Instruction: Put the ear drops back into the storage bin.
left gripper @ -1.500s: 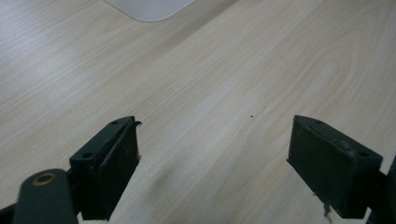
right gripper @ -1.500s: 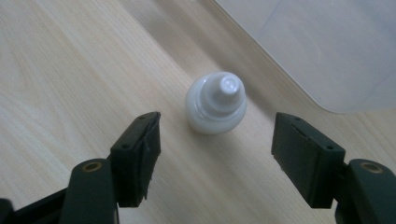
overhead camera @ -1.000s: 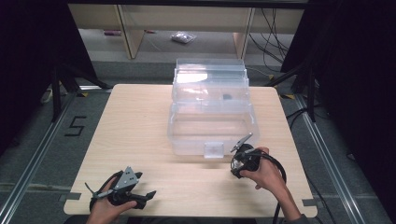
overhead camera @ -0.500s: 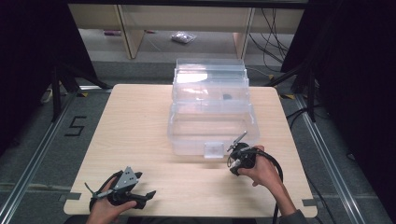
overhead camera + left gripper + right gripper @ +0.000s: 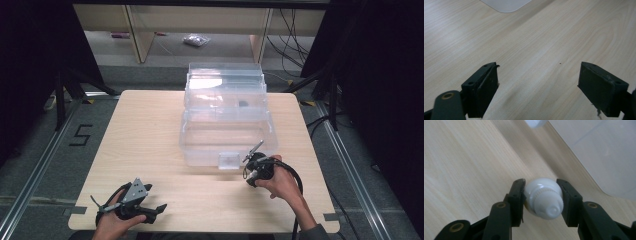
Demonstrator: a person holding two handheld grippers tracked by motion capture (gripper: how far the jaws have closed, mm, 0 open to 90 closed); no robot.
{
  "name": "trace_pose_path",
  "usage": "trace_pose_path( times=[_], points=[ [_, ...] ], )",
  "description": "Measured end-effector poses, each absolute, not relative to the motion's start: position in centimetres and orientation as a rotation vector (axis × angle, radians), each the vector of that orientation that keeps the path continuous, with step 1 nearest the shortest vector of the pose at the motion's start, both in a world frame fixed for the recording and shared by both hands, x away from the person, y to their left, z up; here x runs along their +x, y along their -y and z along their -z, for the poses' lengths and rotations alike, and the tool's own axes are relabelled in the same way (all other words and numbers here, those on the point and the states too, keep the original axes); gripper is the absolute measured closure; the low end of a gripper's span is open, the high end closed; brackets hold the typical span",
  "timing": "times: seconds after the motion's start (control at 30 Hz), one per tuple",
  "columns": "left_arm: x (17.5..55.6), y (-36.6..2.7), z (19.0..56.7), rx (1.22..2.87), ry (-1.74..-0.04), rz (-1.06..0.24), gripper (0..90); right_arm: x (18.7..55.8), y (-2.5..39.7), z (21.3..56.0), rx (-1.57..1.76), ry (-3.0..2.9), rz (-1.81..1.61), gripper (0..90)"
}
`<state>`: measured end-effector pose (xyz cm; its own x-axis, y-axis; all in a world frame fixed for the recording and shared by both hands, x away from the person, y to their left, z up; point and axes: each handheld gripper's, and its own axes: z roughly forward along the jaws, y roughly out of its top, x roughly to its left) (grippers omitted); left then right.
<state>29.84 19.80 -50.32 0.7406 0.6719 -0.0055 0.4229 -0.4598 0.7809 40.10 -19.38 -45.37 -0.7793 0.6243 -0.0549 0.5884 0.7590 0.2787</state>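
My right gripper (image 5: 541, 187) is shut on a small white round thing with a ridged cap (image 5: 544, 200), seen end-on just above the wood. In the high view the right gripper (image 5: 252, 170) sits just in front of the near right corner of a clear plastic box (image 5: 225, 142), whose lid (image 5: 225, 82) stands open at the back. A person's hand holds the gripper. My left gripper (image 5: 150, 210) rests at the table's near left, far from the box. Its jaws (image 5: 537, 75) stand wide open over bare wood with nothing between them.
The light wooden table (image 5: 145, 135) has free room left of the box and along the front. A small dark item (image 5: 243, 104) lies in the box's upper part. A clear latch tab (image 5: 230, 160) sticks out at the box front. The box wall (image 5: 599, 152) lies close ahead of the right gripper.
The right hand and its gripper have shifted a little to the left along the box front. The left gripper has stayed still.
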Motion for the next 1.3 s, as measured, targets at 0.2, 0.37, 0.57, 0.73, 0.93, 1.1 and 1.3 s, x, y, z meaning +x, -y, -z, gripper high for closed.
trace_pose_path(
  times=[0.2, 0.37, 0.57, 0.73, 0.93, 1.1, 1.3],
  points=[
    [29.9, -19.9, 50.3, 2.139, -0.820, -0.401, 15.9, 39.5, 19.6, 44.1, 0.975, -2.792, -0.395, 60.1],
    [29.9, -19.9, 50.3, 2.140, -0.821, -0.399, 15.9, 39.3, 20.0, 43.2, 0.962, -2.807, -0.440, 60.1],
    [29.9, -19.9, 50.4, 2.143, -0.818, -0.398, 15.9, 39.5, 20.5, 42.0, 0.960, -2.801, -0.451, 60.1],
    [30.0, -19.9, 50.3, 2.145, -0.818, -0.399, 15.9, 39.7, 20.8, 41.2, 0.980, -2.796, -0.450, 60.1],
    [30.0, -19.9, 50.4, 2.145, -0.815, -0.399, 15.9, 39.9, 21.1, 39.4, 0.955, -2.786, -0.439, 60.1],
    [30.0, -19.8, 50.4, 2.128, -0.828, -0.390, 15.9, 40.2, 21.3, 37.7, 0.933, -2.788, -0.421, 60.0],
    [30.0, -19.8, 50.5, 2.134, -0.820, -0.387, 16.0, 40.3, 21.3, 35.9, 0.929, -2.775, -0.420, 60.0]
  ],
)
